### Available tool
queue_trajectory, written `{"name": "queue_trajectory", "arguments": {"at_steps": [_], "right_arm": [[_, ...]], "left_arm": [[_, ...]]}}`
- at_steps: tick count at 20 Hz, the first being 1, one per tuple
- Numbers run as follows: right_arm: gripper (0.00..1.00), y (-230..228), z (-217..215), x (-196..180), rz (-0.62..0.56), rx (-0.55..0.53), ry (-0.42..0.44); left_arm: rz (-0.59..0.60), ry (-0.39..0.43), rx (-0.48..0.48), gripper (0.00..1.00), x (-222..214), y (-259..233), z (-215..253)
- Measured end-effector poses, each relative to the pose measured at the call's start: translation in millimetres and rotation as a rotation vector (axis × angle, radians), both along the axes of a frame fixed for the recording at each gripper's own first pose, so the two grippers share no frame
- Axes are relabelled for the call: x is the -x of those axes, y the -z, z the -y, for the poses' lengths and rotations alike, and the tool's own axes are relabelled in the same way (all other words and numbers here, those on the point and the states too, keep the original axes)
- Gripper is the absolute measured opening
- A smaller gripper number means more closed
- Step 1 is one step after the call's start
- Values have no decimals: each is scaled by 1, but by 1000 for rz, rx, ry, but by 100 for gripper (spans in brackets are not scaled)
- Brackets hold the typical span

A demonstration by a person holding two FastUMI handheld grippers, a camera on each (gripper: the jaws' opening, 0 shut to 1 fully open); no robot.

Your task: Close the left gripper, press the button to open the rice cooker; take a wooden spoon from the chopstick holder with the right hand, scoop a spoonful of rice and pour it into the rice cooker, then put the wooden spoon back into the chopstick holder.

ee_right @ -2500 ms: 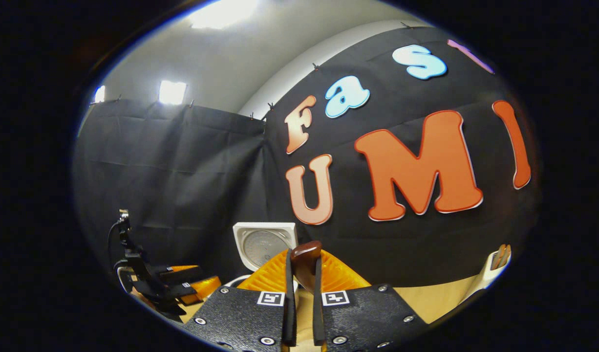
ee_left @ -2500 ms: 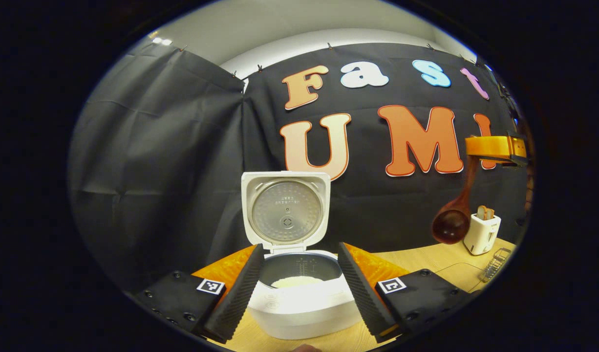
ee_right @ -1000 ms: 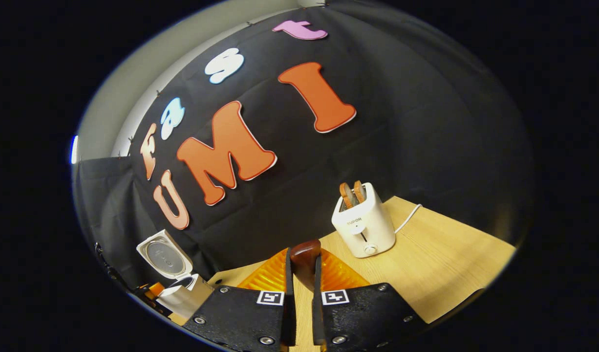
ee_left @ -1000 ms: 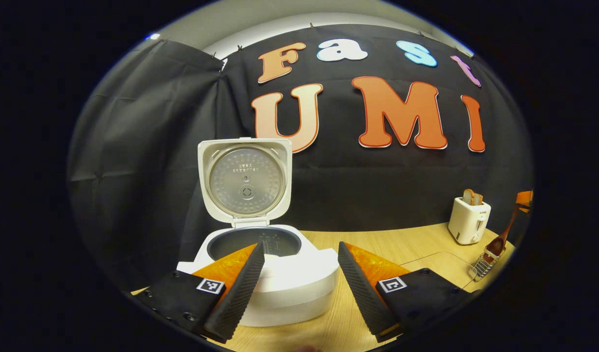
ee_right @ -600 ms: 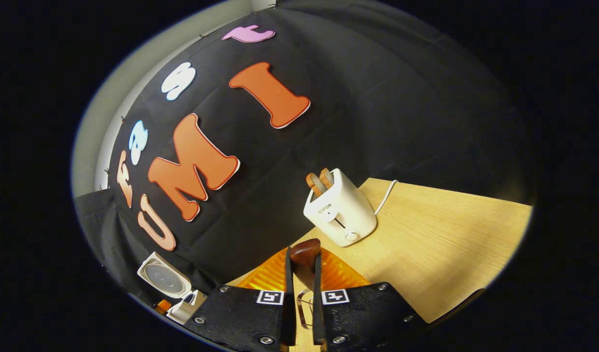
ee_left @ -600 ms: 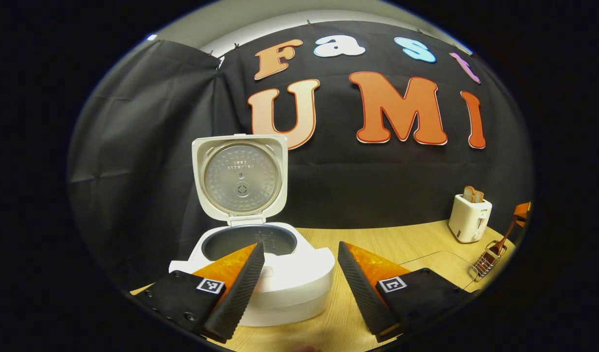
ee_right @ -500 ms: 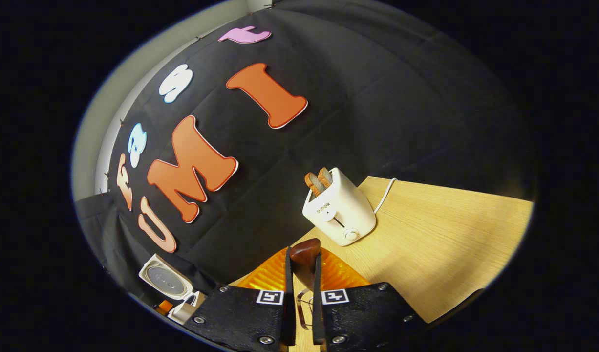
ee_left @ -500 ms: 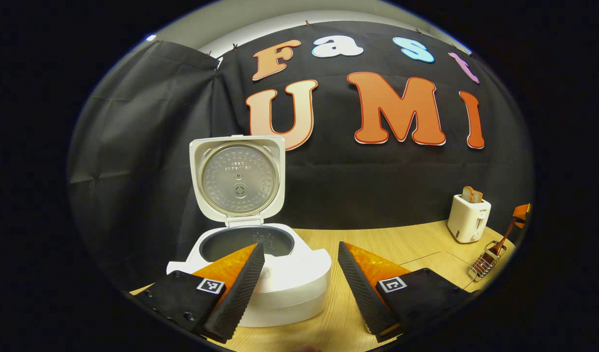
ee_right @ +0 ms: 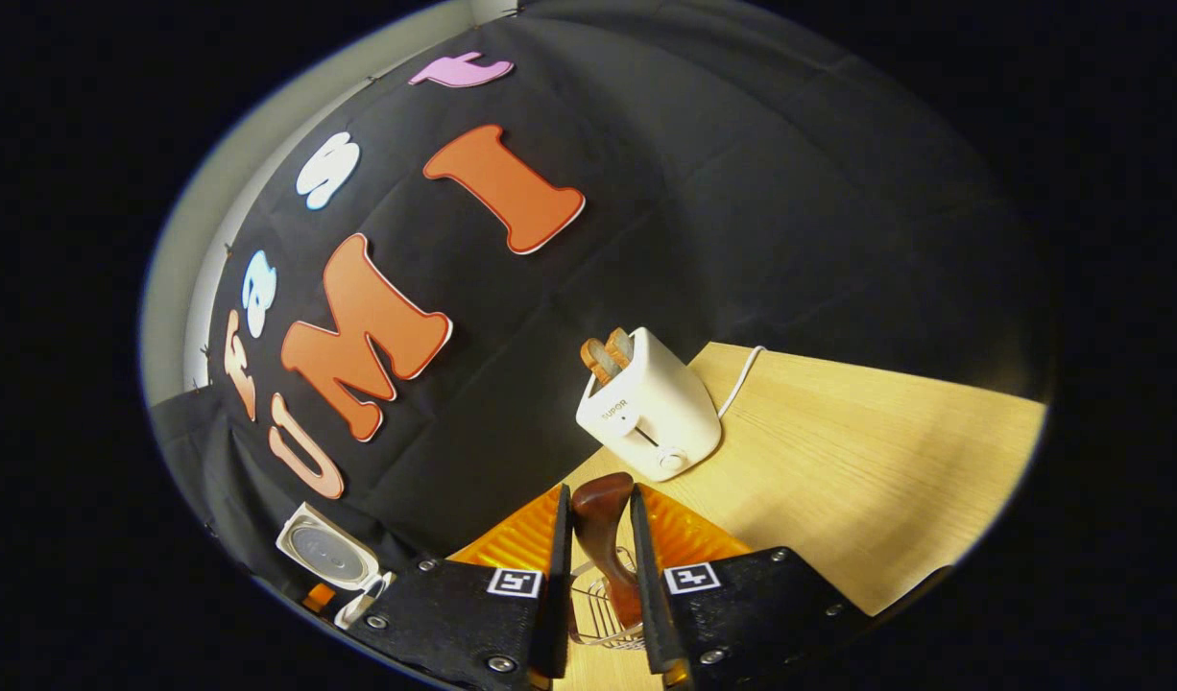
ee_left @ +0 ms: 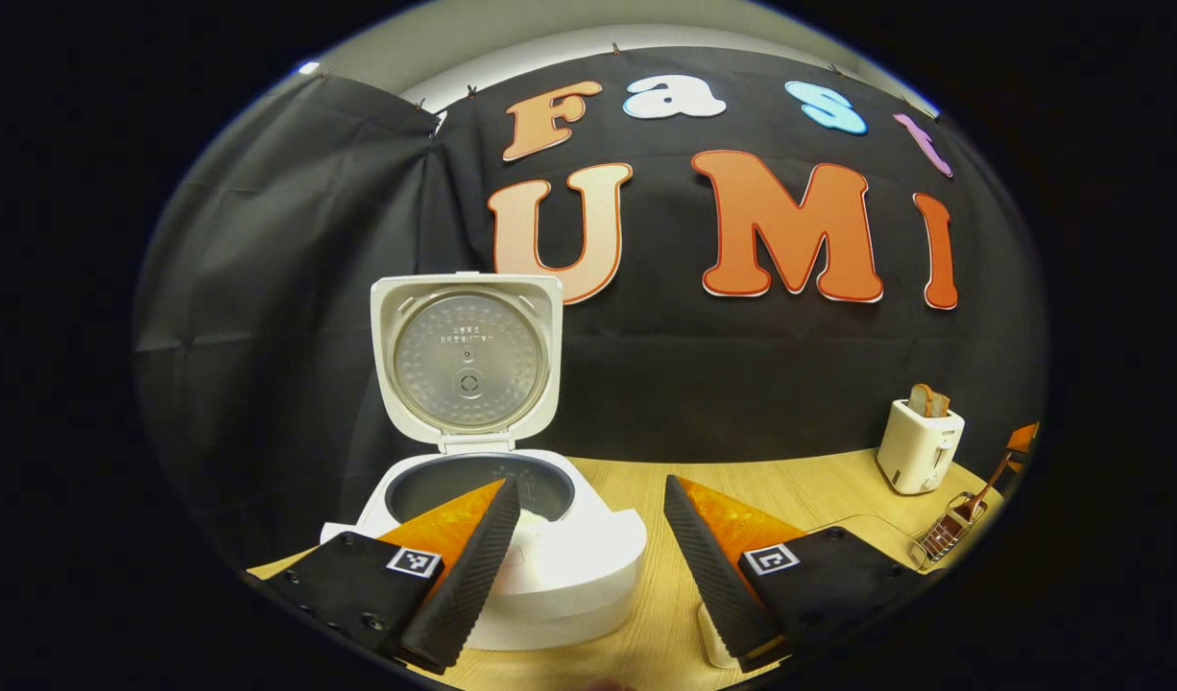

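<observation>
A: See the left claw (ee_left: 588, 485)?

B: Yes. Wide open, with nothing in it. Frames the rice cooker (ee_left: 550, 566) between its two fingers.

A: And the lid (ee_left: 467, 360)?

B: Stands straight up at the back. Shows its round metal side. Leaves the dark pot (ee_left: 435, 485) open on top.

A: Where to find the rice cooker?

B: On the left part of the worktop (ee_left: 800, 489), close to the black wall.

A: Now look at the right claw (ee_right: 598, 491).

B: Points down over the chopstick holder (ee_right: 593, 614), a little wire basket. Has the wooden spoon (ee_right: 603, 523) between its fingers (ee_right: 554, 576).

A: Squeezing the handle?

B: Hard to say. Only a small gap, with one finger close on each side of the handle. Cannot tell if both press on it.

A: And the scoop end?

B: Down inside the wire basket, with the handle up and leaning a bit. Looks the same far off in the left gripper view, at the right end of the worktop.

A: Anything else there?

B: A white toaster (ee_right: 651, 408) just behind the basket, with bread (ee_right: 603, 355) sticking out of the top.
</observation>
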State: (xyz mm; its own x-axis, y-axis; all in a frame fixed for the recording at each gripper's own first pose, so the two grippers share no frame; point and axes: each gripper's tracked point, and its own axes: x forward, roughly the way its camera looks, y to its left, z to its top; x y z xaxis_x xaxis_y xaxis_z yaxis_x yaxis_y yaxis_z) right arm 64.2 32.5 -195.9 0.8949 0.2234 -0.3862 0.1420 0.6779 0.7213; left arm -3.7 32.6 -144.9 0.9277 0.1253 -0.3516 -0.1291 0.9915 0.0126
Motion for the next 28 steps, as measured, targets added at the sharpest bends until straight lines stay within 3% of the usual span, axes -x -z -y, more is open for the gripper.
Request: {"name": "queue_trajectory", "arguments": {"at_steps": [2,5,7,9,10,11,12,16,25,26,28], "right_arm": [[34,-11,14,0,32,74,18],[39,-33,32,4,79,182,41],[45,-56,29,8,127,249,2],[49,-77,28,11,181,347,-29],[45,-90,26,12,211,396,-46],[59,-102,24,14,233,428,-58],[66,-112,21,14,252,450,-71],[82,-147,13,16,334,553,-97],[89,-211,12,16,470,672,-75],[94,-216,11,16,468,669,-76],[89,-231,8,20,482,669,-86]], "left_arm": [[8,15,18,98,-5,-5,1],[36,5,-28,98,-13,-19,-8],[35,38,28,94,-20,-25,1],[20,43,52,98,-28,-32,-5],[26,38,27,95,-33,-39,-12],[40,31,-7,98,-39,-48,-19],[50,26,-42,98,-43,-55,-25],[85,19,-73,98,-62,-85,-35],[132,24,-48,94,-100,-151,-56],[127,38,-46,98,-102,-156,-55],[123,44,-54,94,-109,-168,-59]]}}
